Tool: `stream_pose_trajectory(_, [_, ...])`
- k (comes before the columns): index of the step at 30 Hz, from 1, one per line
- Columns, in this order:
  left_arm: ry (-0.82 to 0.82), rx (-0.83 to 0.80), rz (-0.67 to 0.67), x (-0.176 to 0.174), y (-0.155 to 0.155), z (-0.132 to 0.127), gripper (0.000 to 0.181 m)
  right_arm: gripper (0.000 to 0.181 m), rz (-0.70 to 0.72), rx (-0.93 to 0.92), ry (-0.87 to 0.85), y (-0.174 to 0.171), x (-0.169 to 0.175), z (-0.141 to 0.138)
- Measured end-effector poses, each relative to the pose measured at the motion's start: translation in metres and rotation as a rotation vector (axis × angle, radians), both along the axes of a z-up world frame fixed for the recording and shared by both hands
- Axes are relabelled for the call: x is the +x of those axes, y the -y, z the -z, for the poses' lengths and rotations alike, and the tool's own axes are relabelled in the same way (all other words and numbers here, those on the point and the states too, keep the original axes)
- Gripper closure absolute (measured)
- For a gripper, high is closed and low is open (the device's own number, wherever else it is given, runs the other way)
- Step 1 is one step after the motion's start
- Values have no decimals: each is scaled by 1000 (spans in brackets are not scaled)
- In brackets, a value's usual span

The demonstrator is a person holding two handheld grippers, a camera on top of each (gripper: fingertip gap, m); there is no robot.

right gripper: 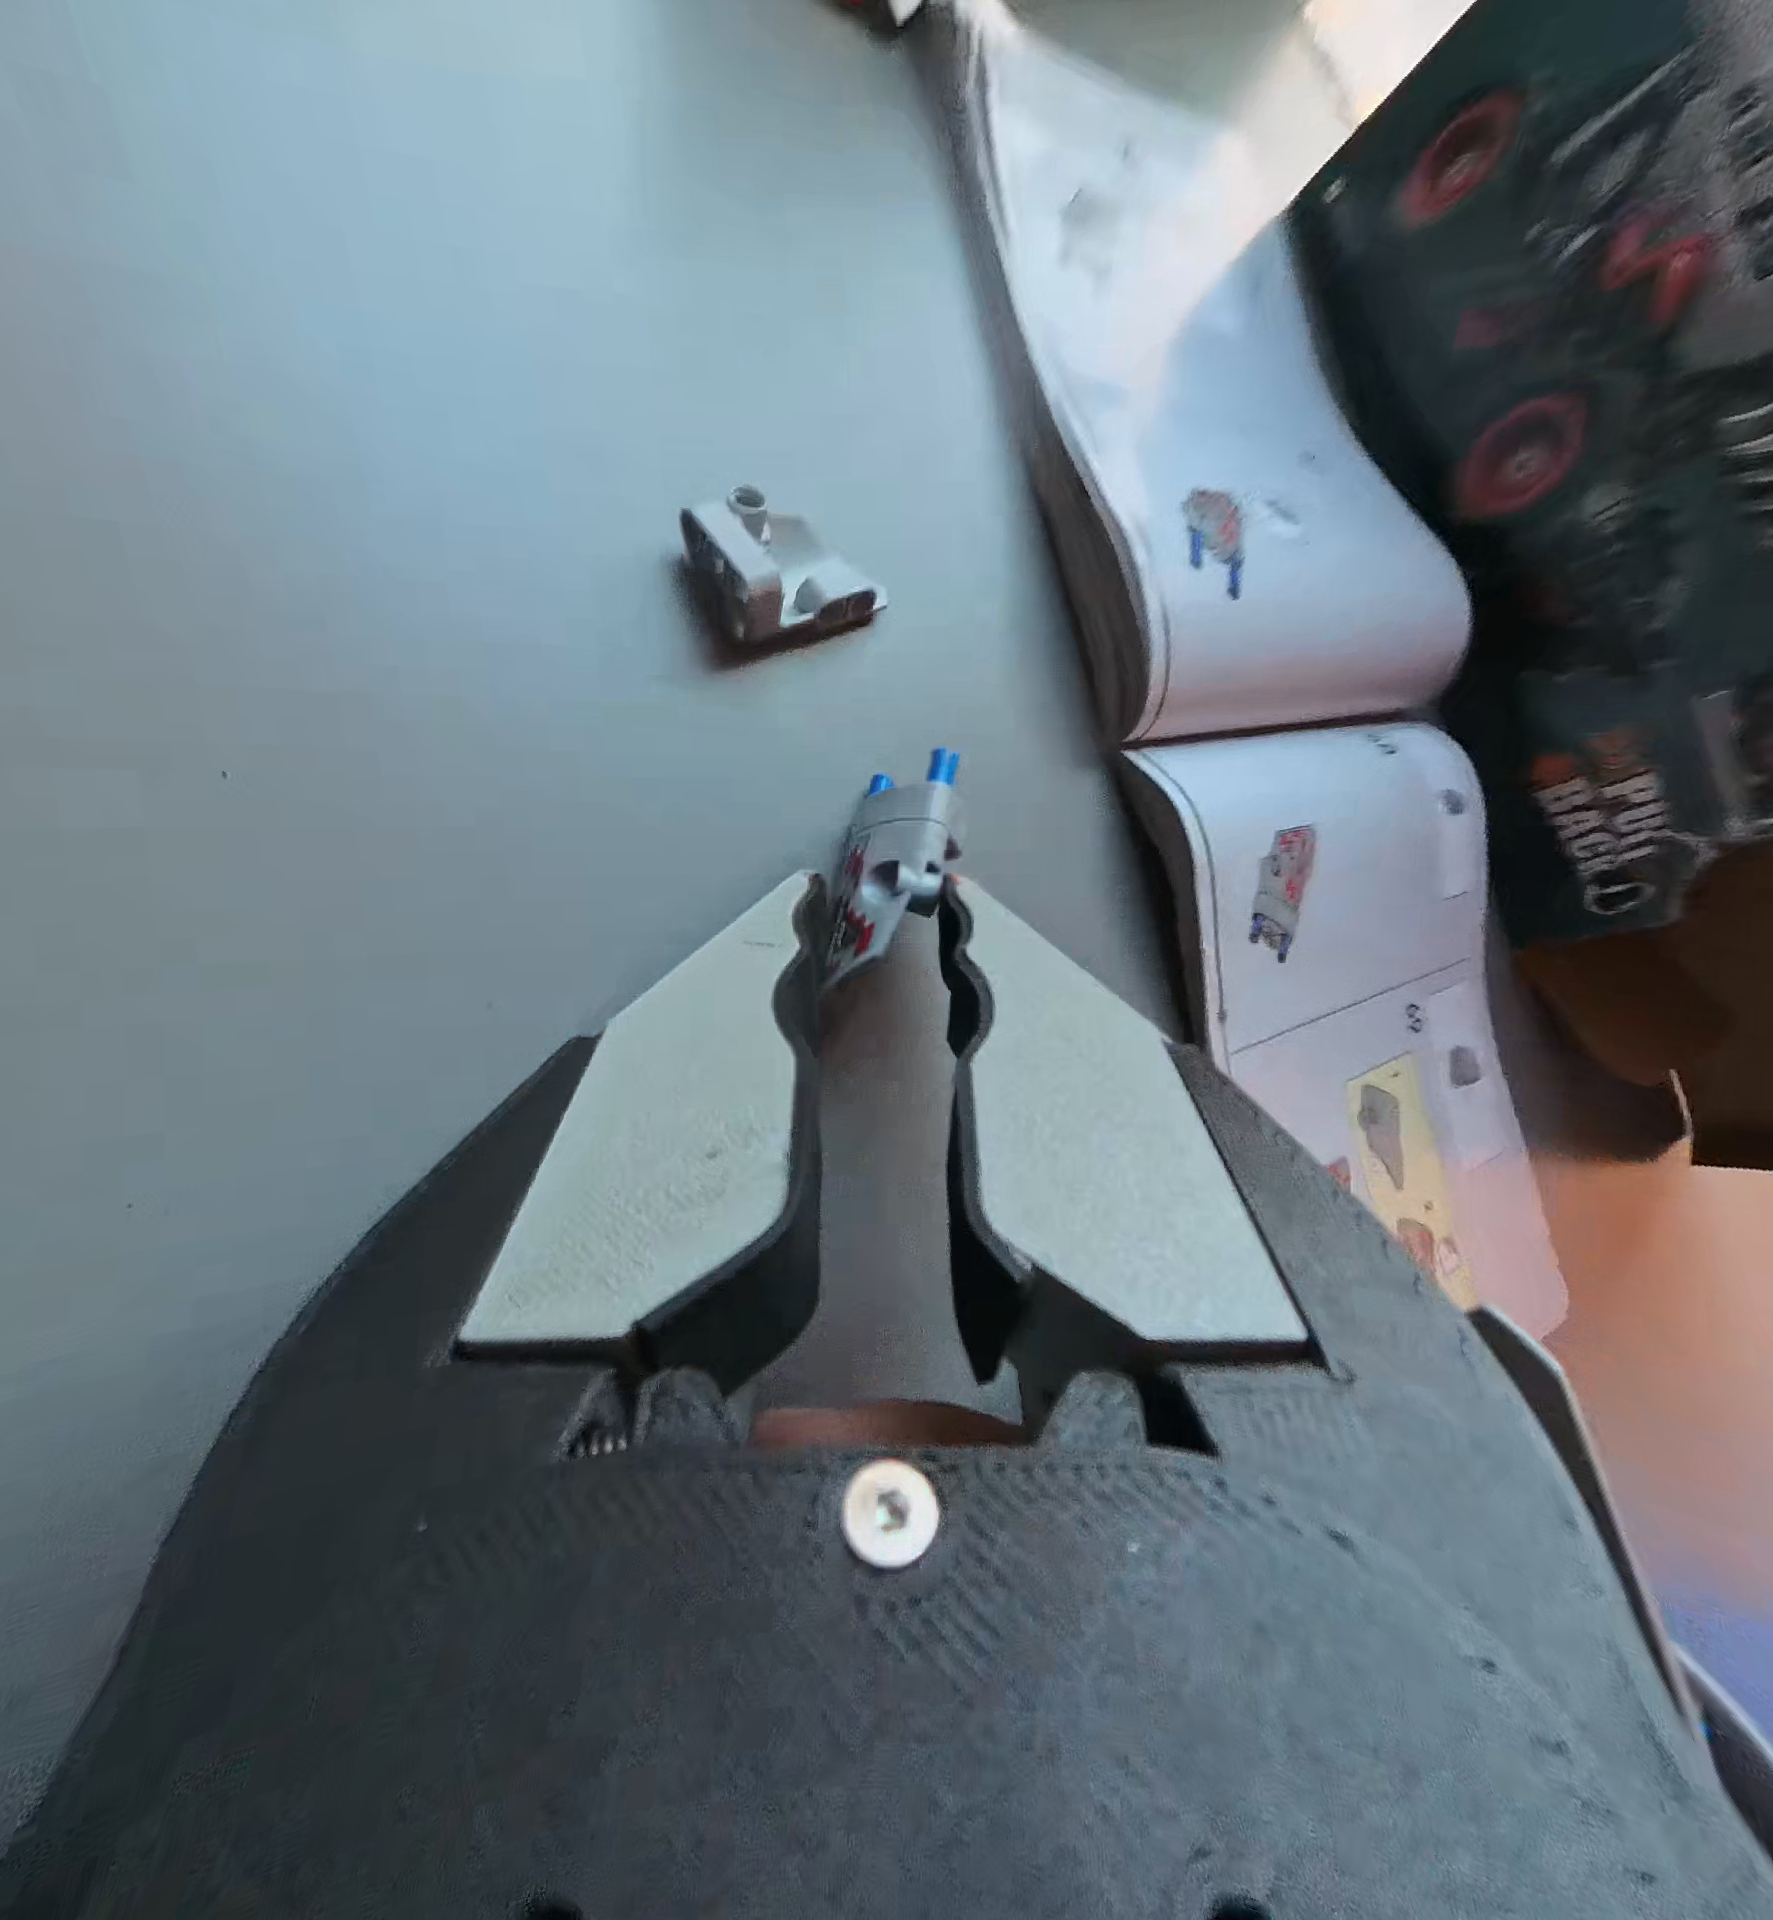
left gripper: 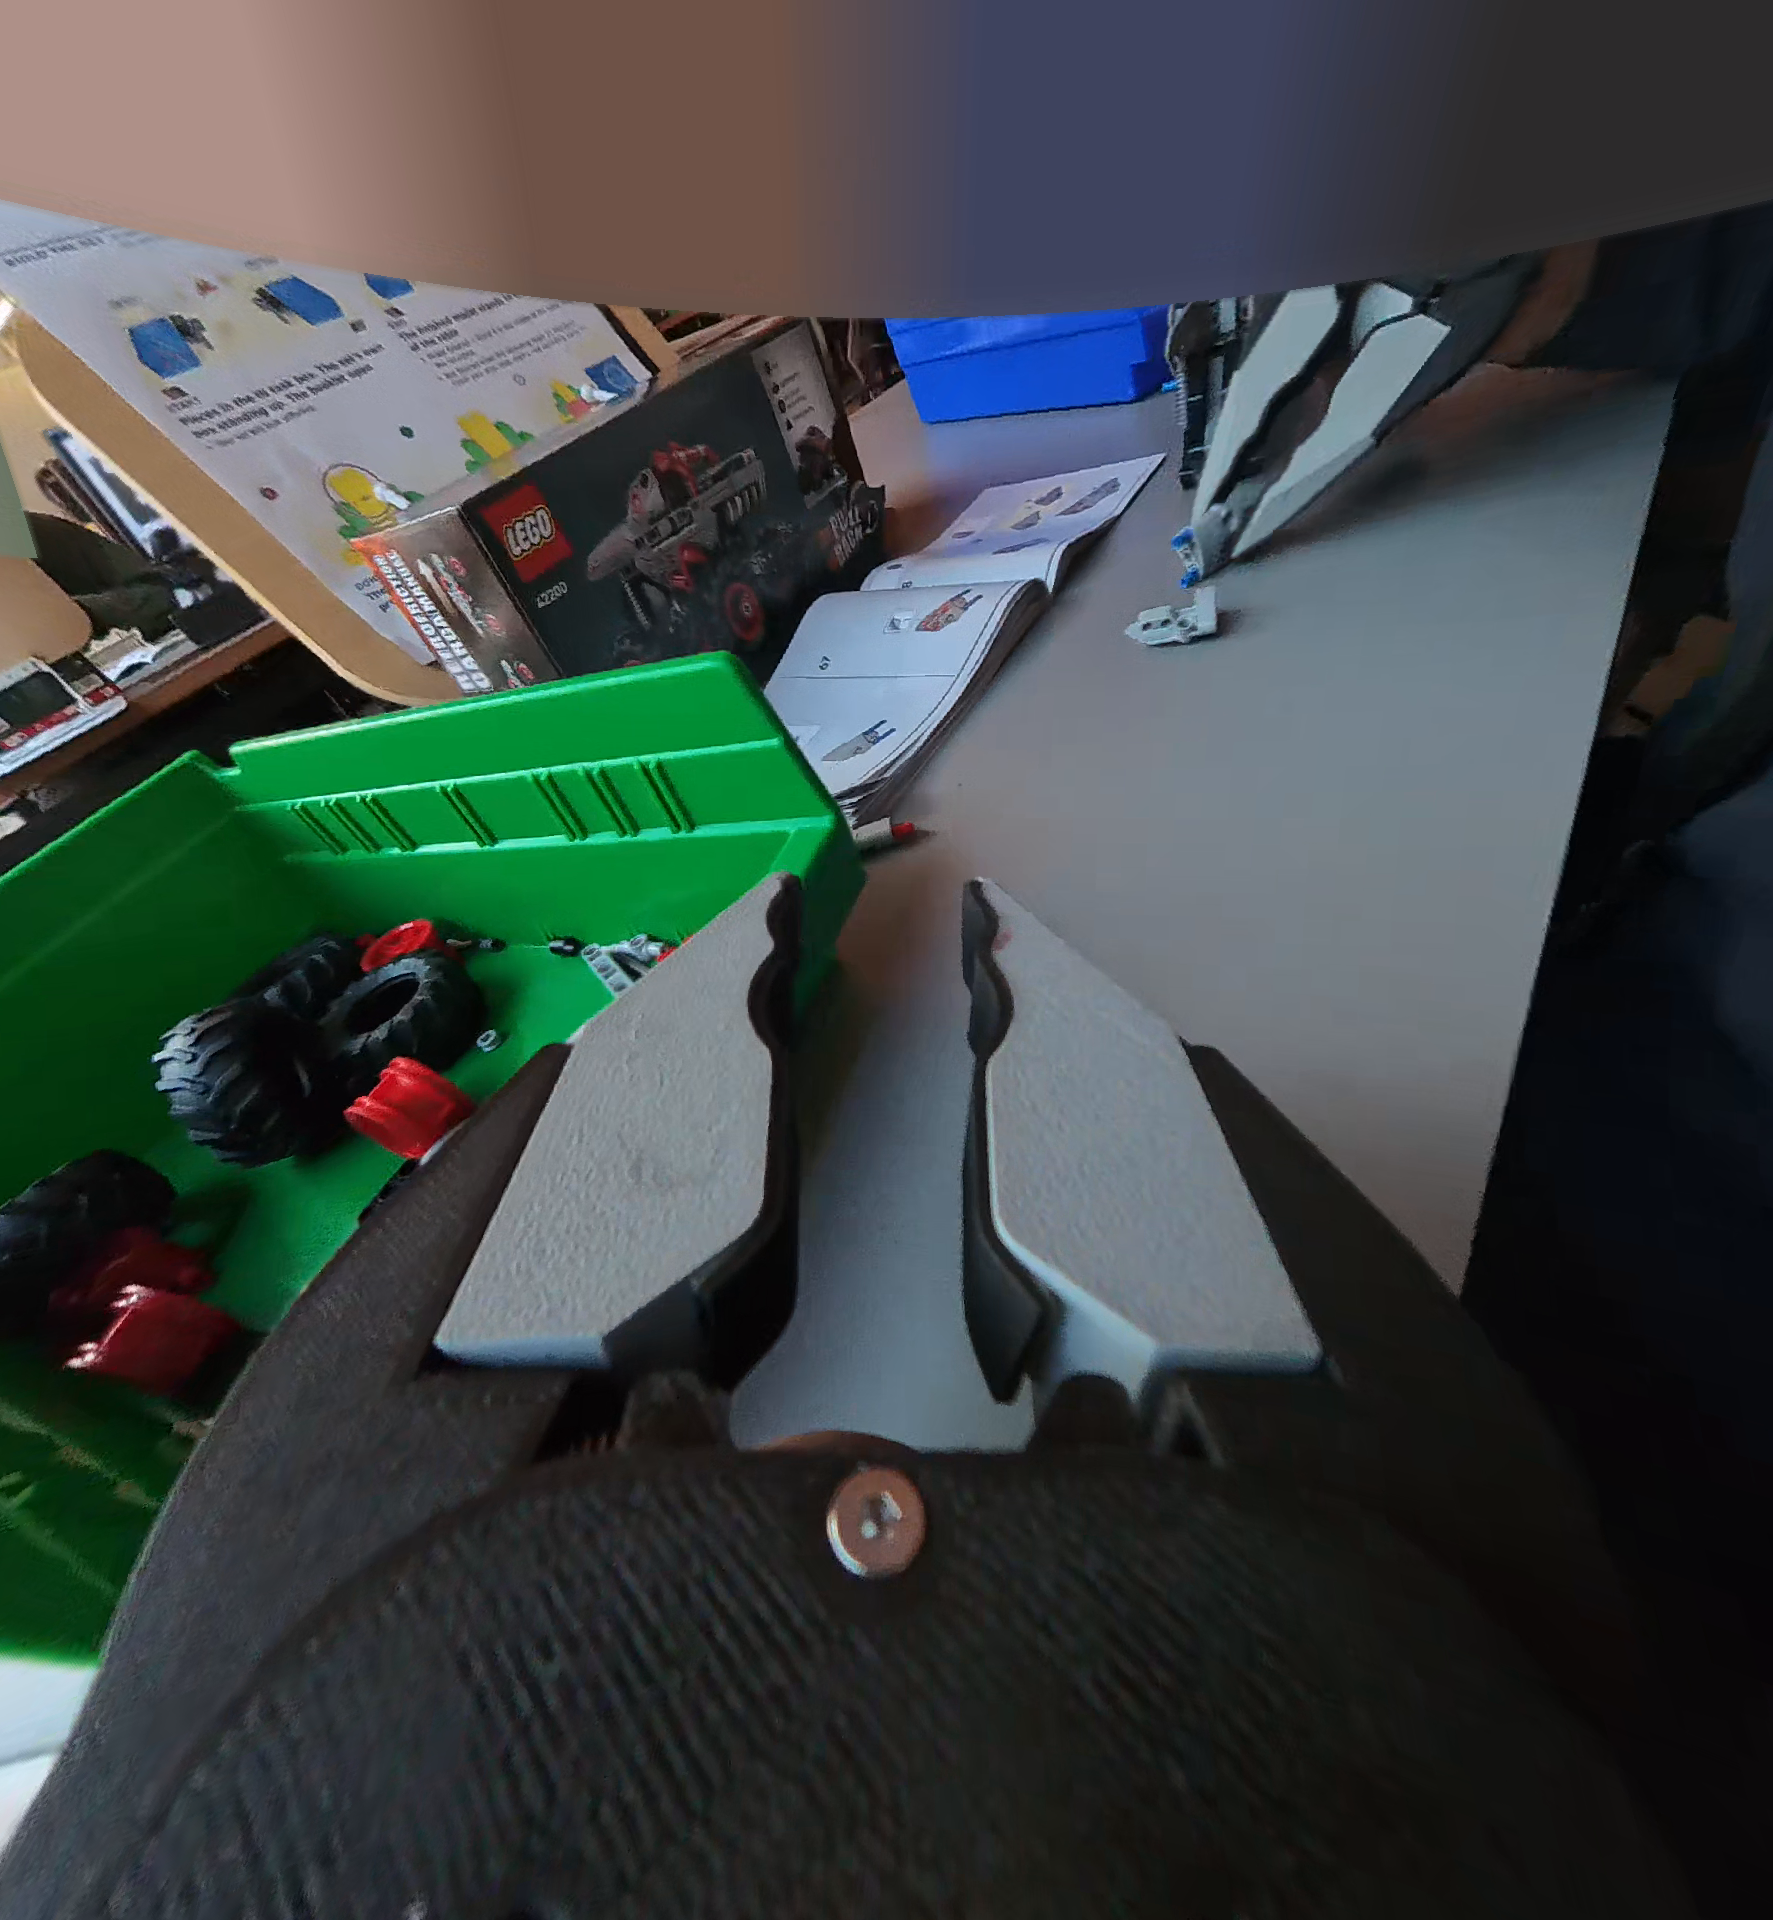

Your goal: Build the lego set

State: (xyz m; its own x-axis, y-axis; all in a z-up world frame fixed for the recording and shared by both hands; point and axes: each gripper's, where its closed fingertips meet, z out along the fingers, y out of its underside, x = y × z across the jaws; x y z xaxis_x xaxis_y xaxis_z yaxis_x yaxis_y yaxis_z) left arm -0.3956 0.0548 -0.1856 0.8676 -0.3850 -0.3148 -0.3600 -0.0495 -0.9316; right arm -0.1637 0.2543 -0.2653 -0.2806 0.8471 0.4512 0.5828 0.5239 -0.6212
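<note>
Right gripper (right gripper: pixel 877 904) pinches a small grey sub-assembly with blue pins (right gripper: pixel 897 847) at the fingertips. Left gripper (left gripper: pixel 877 904) gapes empty beside the green bin (left gripper: pixel 82 935). Loose grey piece (right gripper: pixel 773 577) lies ahead on the table; pins should line up squarely before pressing.

We seem to be in a workshop or lab with shared benches. We see a plain grey surface (left gripper: pixel 1277 831) carrying a green parts bin (left gripper: pixel 82 987), a blue bin (left gripper: pixel 1017 364), and a propped-up instruction sheet (left gripper: pixel 342 364); further wooden benches (left gripper: pixel 134 665) with clutter stand behind.
</note>
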Motion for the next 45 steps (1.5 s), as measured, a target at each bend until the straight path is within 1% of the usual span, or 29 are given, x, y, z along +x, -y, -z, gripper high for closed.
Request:
stream_pose_trajectory(1, [3,-4,7,-4,3,0,152,162,-15,-6,39,-1,1,2])
stream_pose_trajectory(3, [16,-13,9,-13,11,-2,152,158,-32,-22,60,-3,-2,-3])
stream_pose_trajectory(5, [34,-26,18,-20,20,-9,152,157,-55,-84,41,3,-6,-11])
stream_pose_trajectory(7, [19,-31,5,-31,27,-23,153,155,-81,-150,13,10,-6,-20])
stream_pose_trajectory(9, [-3,-34,-15,-44,28,-37,155,155,-113,-220,-19,16,-6,-32])
stream_pose_trajectory(11, [-16,-77,-6,-52,24,-42,155,155,-160,-327,-65,24,-9,-49])
stream_pose_trajectory(12, [-25,-112,-28,-59,18,-42,156,155,-190,-379,-100,28,-12,-60])
stream_pose_trajectory(13, [-31,-153,-106,-74,8,-41,155,156,-219,-421,-144,32,-15,-70])
stream_pose_trajectory(14, [-32,-211,-200,-89,0,-40,149,156,-250,-454,-190,36,-18,-80])
stream_pose_trajectory(15, [-21,-288,-248,-97,-5,-35,144,157,-284,-481,-235,40,-20,-88])
stream_pose_trajectory(16, [2,-374,-234,-93,-7,-30,141,157,-319,-502,-272,45,-22,-95])
stream_pose_trajectory(17, [12,-447,-239,-92,-9,-24,145,158,-352,-517,-300,49,-23,-99])
stream_pose_trajectory(19, [-18,-598,-250,-89,-13,-6,146,159,-401,-530,-331,53,-26,-104])
stream_pose_trajectory(21, [-78,-799,-226,-83,-6,24,147,159,-439,-529,-347,56,-27,-105])
stream_pose_trajectory(23, [-167,-999,-223,-83,10,58,145,160,-481,-533,-362,60,-25,-108])
stream_pose_trajectory(24, [-220,-1033,-259,-90,13,68,150,160,-502,-533,-374,63,-23,-110])
stream_pose_trajectory(25, [-255,-1026,-264,-93,12,70,155,160,-519,-529,-382,66,-21,-112])
stream_pose_trajectory(27, [-310,-1019,-230,-93,17,69,155,161,-544,-514,-368,71,-16,-108])
stream_pose_trajectory(30, [-476,-886,-128,-82,24,69,157,162,-563,-509,-366,74,-11,-105])
stream_pose_trajectory(32, [-548,-821,-101,-76,31,69,157,162,-575,-521,-367,76,-8,-106])
stream_pose_trajectory(33, [-543,-803,-101,-74,35,68,155,162,-582,-522,-367,77,-7,-106])
stream_pose_trajectory(34, [-495,-785,-103,-71,38,64,153,162,-588,-522,-368,78,-6,-106])
stream_pose_trajectory(36, [-294,-735,-99,-65,40,43,150,162,-599,-524,-368,79,-5,-106])
stream_pose_trajectory(37, [-192,-708,-91,-64,39,28,144,162,-602,-526,-363,80,-4,-105])
stream_pose_trajectory(38, [-120,-670,-96,-66,34,12,142,162,-605,-527,-353,80,-5,-103])
stream_pose_trajectory(39, [-88,-626,-122,-72,25,-4,143,163,-609,-529,-345,81,-5,-102])
stream_pose_trajectory(41, [-105,-573,-216,-94,0,-29,142,163,-611,-540,-340,81,-6,-101])
stream_pose_trajectory(43, [-119,-606,-275,-113,-26,-40,139,162,-611,-552,-337,82,-7,-101])
stream_pose_trajectory(45, [-150,-680,-331,-134,-55,-36,136,162,-610,-558,-344,82,-8,-101])
